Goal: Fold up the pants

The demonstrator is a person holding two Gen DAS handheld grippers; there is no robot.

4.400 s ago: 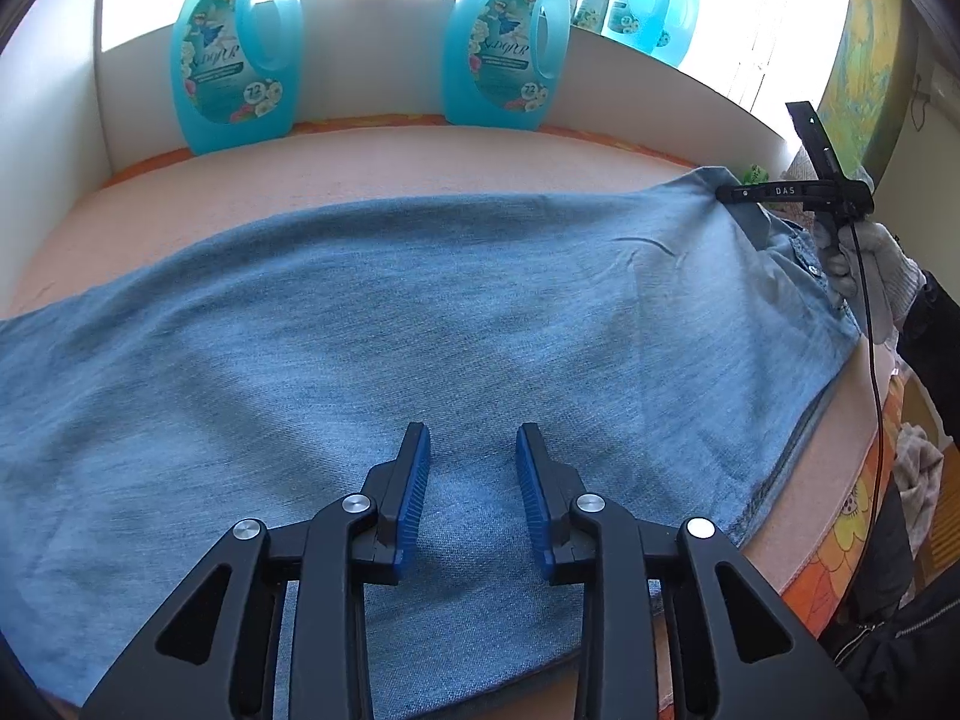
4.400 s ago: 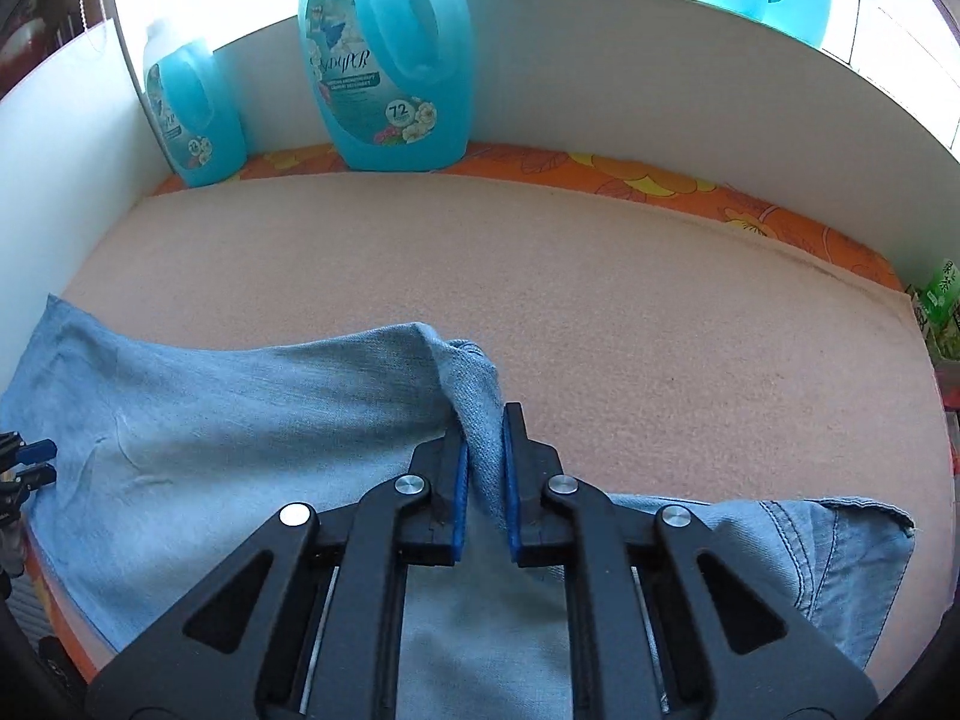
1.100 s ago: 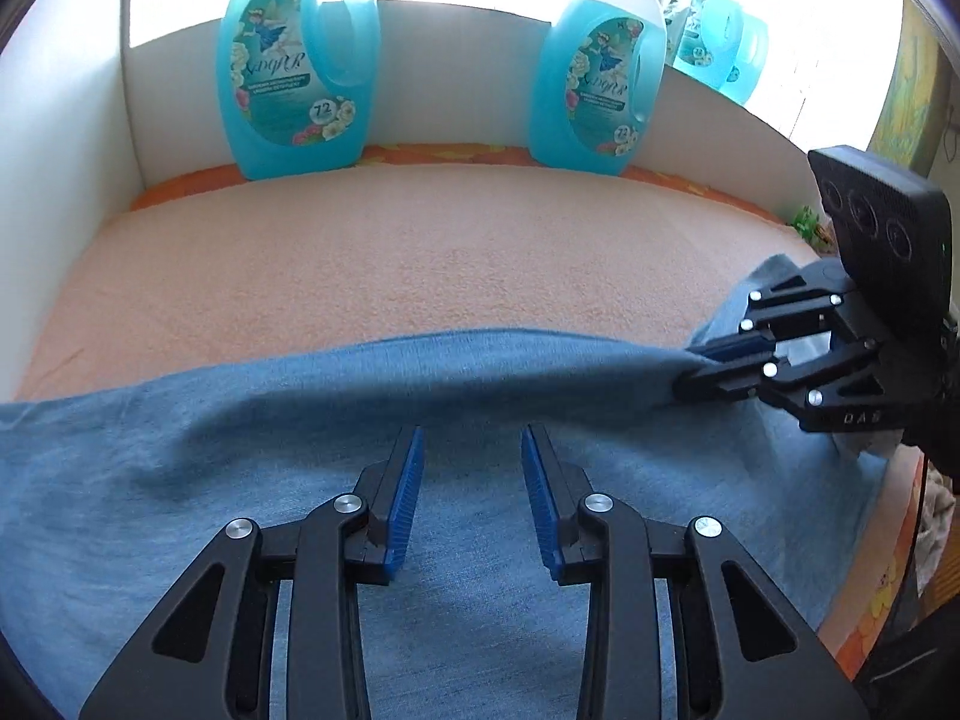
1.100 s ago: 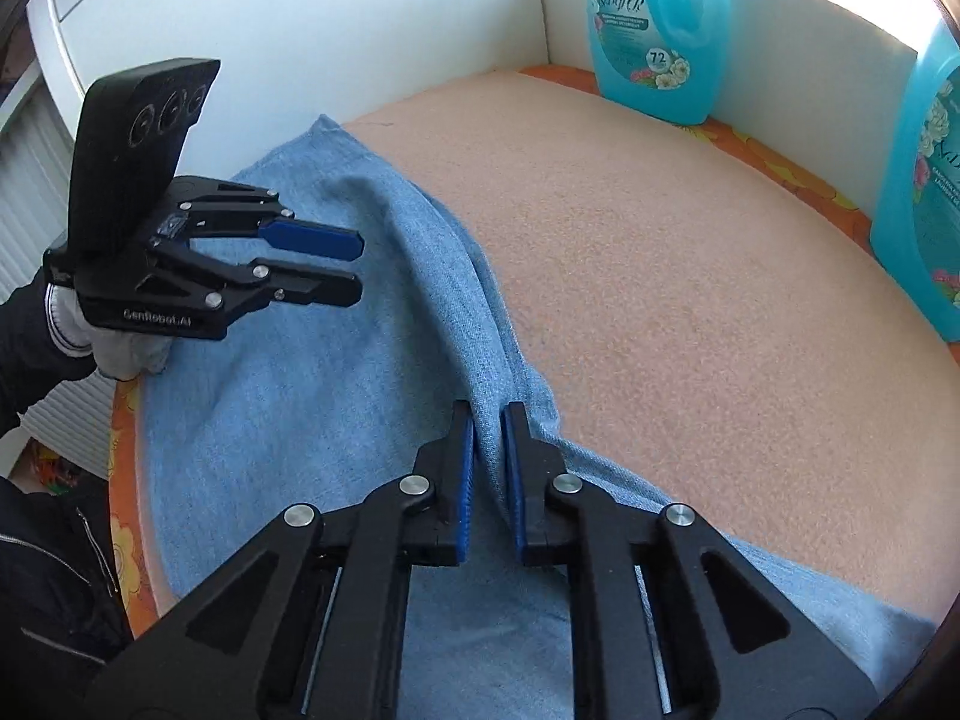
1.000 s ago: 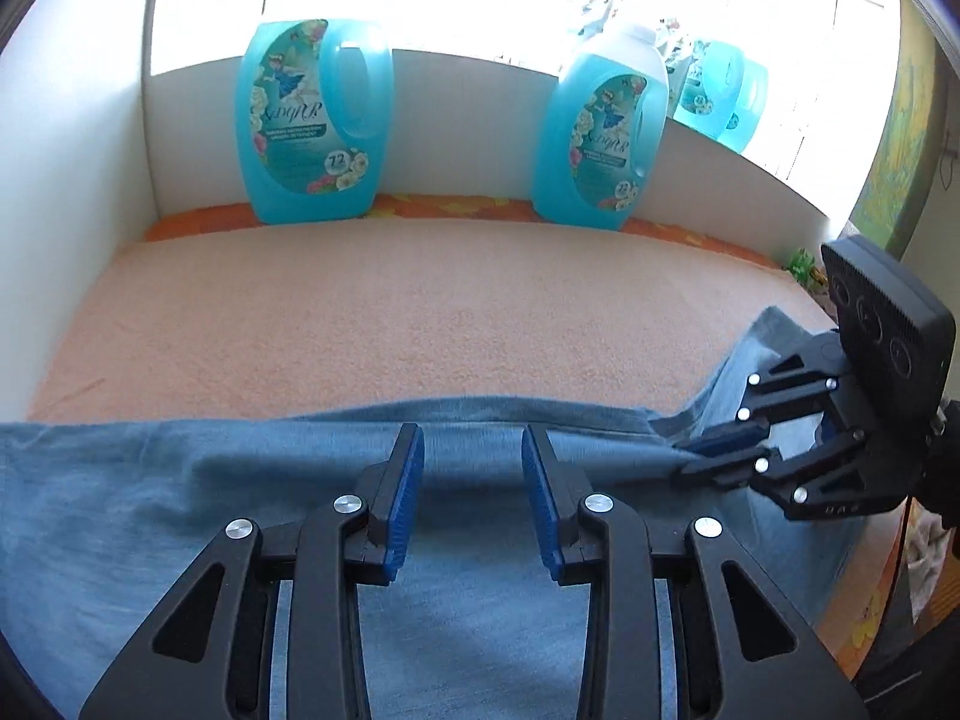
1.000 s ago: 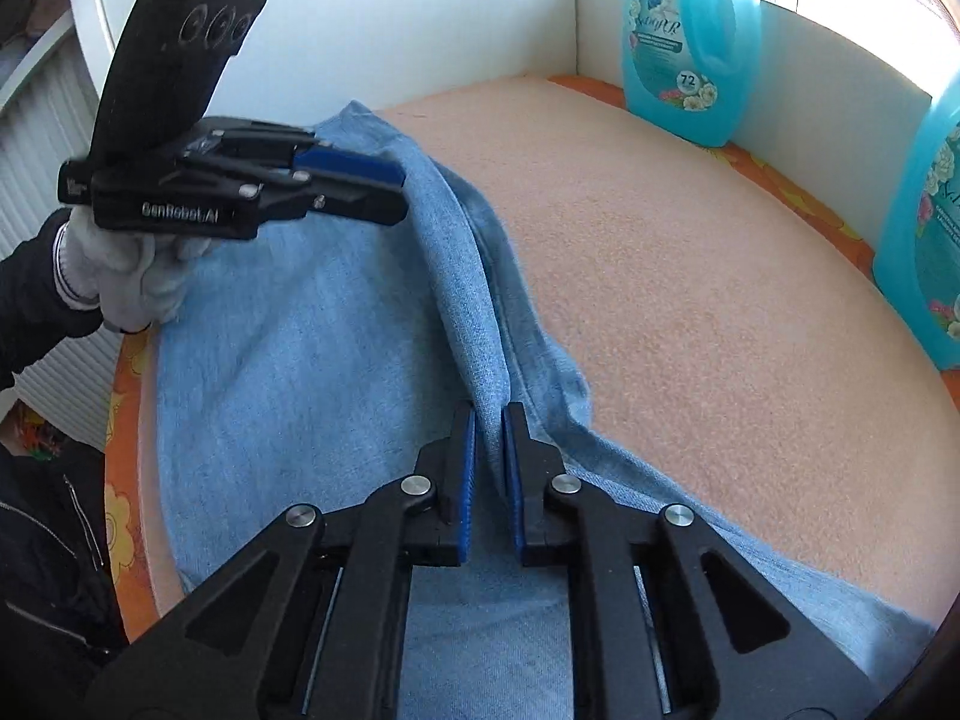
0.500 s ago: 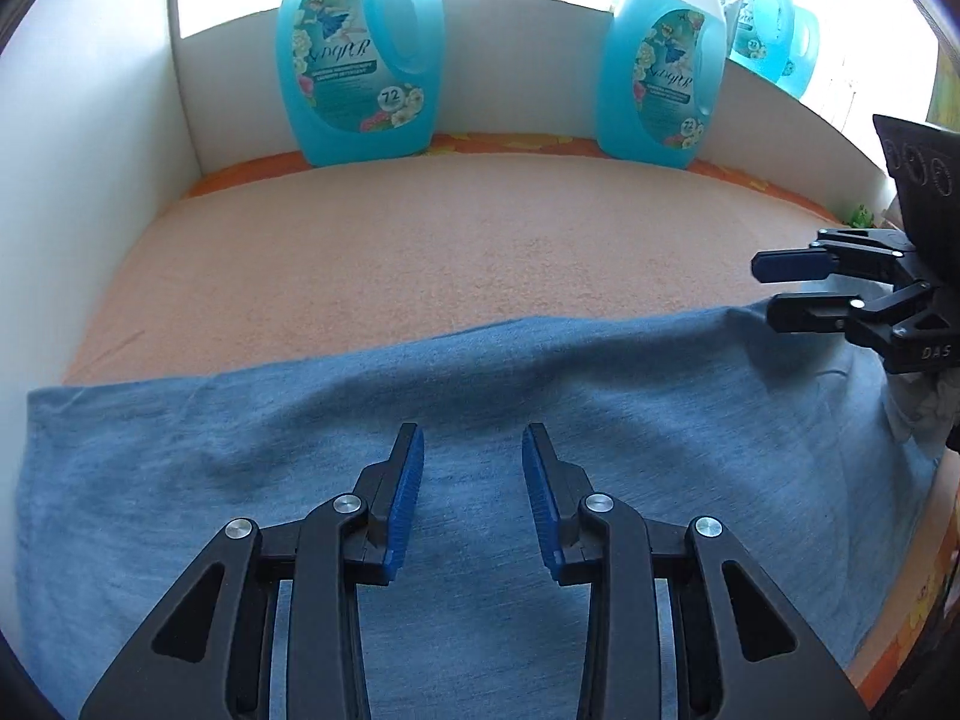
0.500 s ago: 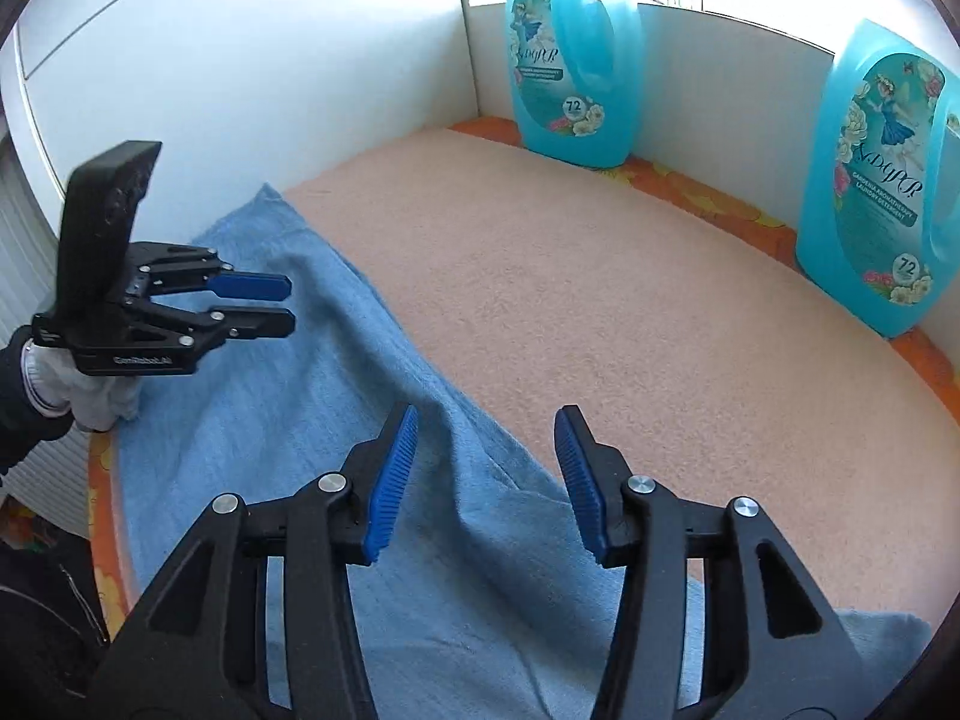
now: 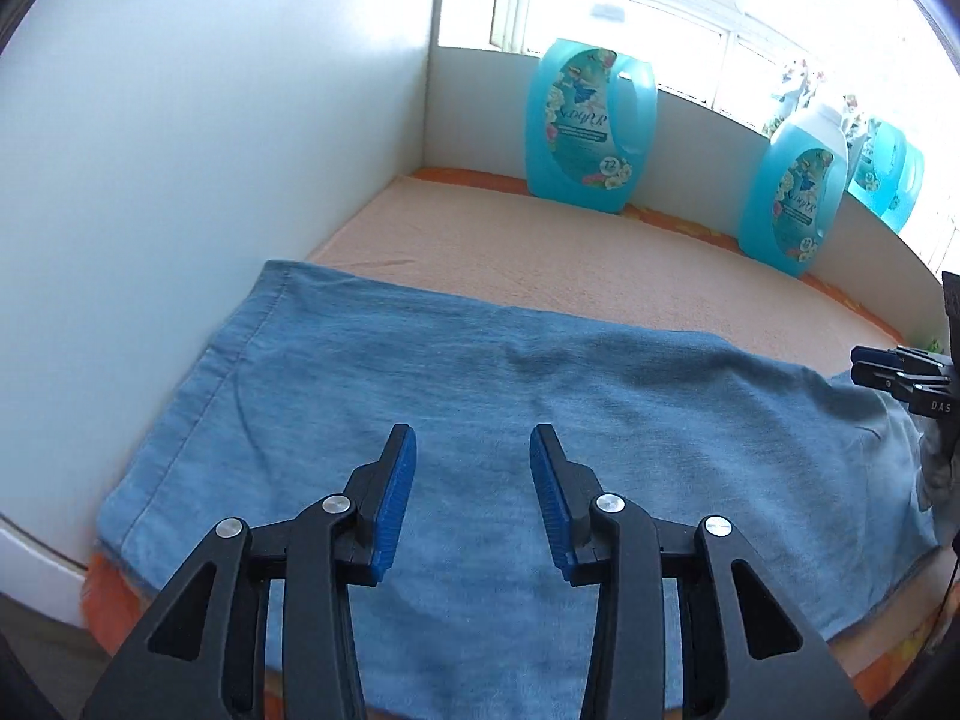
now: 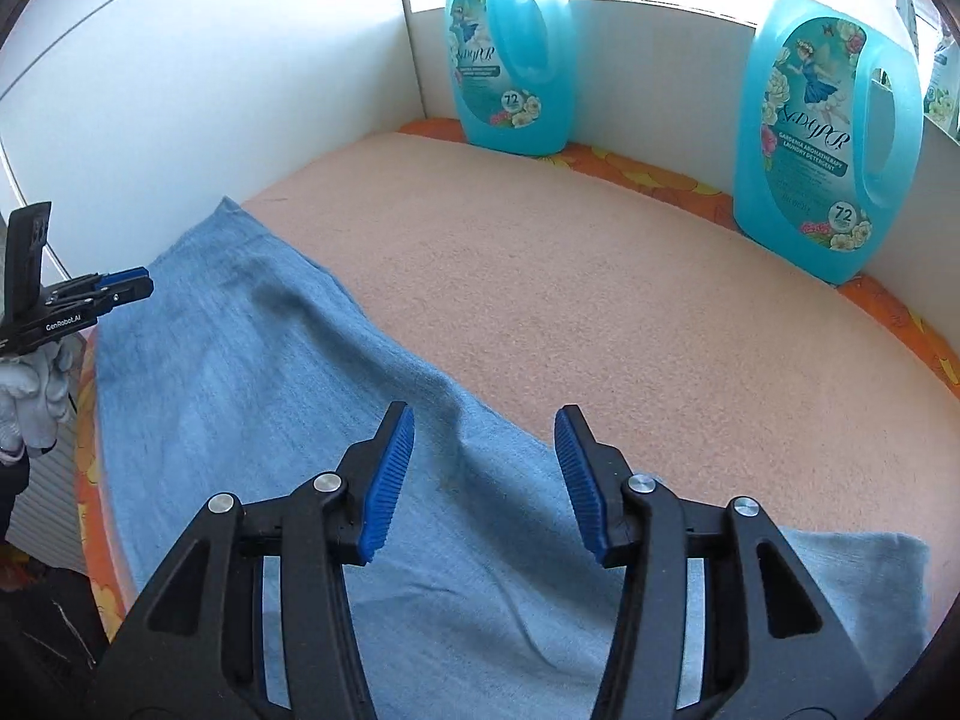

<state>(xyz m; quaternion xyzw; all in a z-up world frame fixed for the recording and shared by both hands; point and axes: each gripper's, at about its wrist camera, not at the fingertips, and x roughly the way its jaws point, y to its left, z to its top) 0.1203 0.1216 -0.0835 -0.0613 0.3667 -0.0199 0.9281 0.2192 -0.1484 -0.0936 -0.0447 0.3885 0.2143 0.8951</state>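
Left wrist view: the left claw (image 9: pixel 473 468), pitched downward, is opening over folded denim pants (image 9: pixel 540 420) lying flat on the peach-covered bench (image 9: pixel 600 252), nothing between its pads

Right wrist view: the right claw (image 10: pixel 485 468) hangs tilted down, parted and empty, above the pants' far edge

The right detergent bottle (image 10: pixel 828 126) carries "GARDENIA AROMATHERAPY LAUNDRY DETERGENT" and a "72" badge; its script brand name is not clearly readable. The left bottle (image 10: pixel 510 60) also shows "72". The left claw (image 10: pixel 129 288) body reads "GenRobot.AI"; the right claw (image 9: pixel 864 363) body reads "DAS".
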